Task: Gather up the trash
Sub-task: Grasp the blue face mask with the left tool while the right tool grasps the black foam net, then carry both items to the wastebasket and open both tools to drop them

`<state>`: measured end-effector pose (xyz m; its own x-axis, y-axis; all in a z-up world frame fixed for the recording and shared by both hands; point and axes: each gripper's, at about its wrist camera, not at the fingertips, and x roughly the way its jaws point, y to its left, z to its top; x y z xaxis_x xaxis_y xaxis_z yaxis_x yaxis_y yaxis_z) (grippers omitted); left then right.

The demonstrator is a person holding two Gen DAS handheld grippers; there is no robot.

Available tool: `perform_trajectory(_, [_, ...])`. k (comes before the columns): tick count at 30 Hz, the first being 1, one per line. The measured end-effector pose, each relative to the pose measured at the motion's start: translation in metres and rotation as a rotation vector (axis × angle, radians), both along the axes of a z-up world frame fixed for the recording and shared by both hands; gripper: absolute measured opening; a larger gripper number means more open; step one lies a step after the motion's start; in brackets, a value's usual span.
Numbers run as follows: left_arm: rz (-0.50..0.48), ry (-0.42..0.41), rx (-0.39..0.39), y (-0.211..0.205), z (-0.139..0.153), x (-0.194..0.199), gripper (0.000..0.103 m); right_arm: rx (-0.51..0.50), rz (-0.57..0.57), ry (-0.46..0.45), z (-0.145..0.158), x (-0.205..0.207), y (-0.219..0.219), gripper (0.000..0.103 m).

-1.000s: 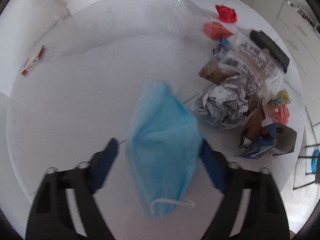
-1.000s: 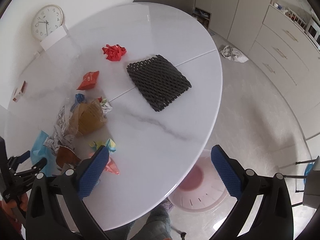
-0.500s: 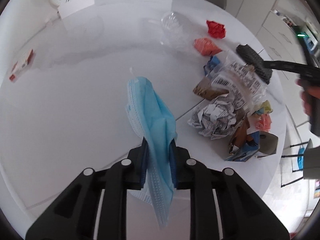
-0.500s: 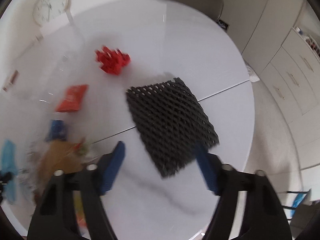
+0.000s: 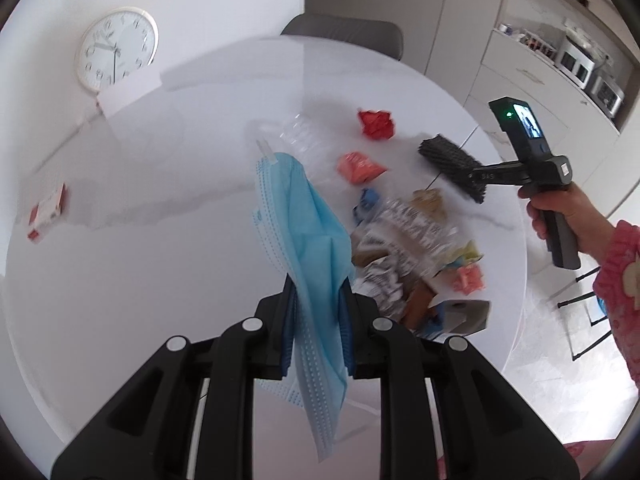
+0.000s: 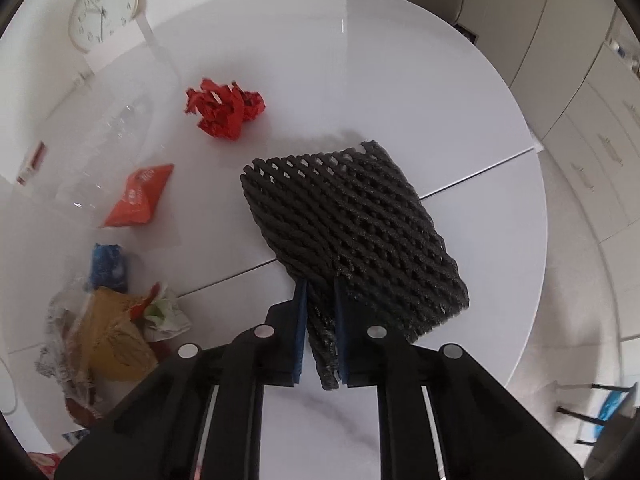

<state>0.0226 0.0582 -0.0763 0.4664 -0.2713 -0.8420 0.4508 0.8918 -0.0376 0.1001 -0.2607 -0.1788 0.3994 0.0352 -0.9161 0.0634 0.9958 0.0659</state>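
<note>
My left gripper point(image 5: 317, 292) is shut on a blue face mask point(image 5: 304, 232) and holds it above the white round table point(image 5: 140, 248). My right gripper point(image 6: 320, 292) is shut on the near edge of a black foam net point(image 6: 348, 224), which is lifted a little off the table point(image 6: 400, 88); the net also shows in the left wrist view point(image 5: 452, 166). A heap of crumpled paper and wrappers point(image 5: 416, 256) lies right of the mask. A red paper ball point(image 6: 224, 114), an orange packet point(image 6: 140, 196) and a clear plastic tray point(image 6: 104, 152) lie on the table.
A clock point(image 5: 116, 50) leans on the wall at the back left. A small red-and-white box point(image 5: 46, 214) lies at the table's left edge. A grey chair point(image 5: 344, 38) stands behind the table. Cabinets point(image 6: 592, 128) line the right side.
My left gripper closed on the mask and lifted it. My right gripper moved onto the black net, closed on its edge and raised it.
</note>
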Motion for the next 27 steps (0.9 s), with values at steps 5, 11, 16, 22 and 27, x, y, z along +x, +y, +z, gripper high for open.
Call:
perform_trajectory(5, [-0.043,-0.030,-0.001,-0.026,0.015,-0.014,0.019,0.115,-0.042,-0.092,0.039,-0.037,-0.024,0.013])
perform_trajectory(11, [-0.137,-0.030,-0.053,-0.077,0.029,-0.038,0.019,0.179,-0.139,-0.174,0.087,-0.152,-0.063,0.015])
perform_trajectory(16, [-0.266,0.031,-0.110,-0.138,0.030,-0.058,0.019,0.137,-0.218,-0.025,0.040,-0.219,-0.089,0.017])
perform_trajectory(22, [-0.429,0.064,-0.073,-0.215,0.018,-0.094,0.019,0.201,-0.315,0.181,-0.090,-0.250,-0.112,0.017])
perform_trajectory(27, [-0.511,0.122,-0.014,-0.266,-0.008,-0.116,0.019,0.279,-0.325,0.260,-0.157,-0.247,-0.122,0.038])
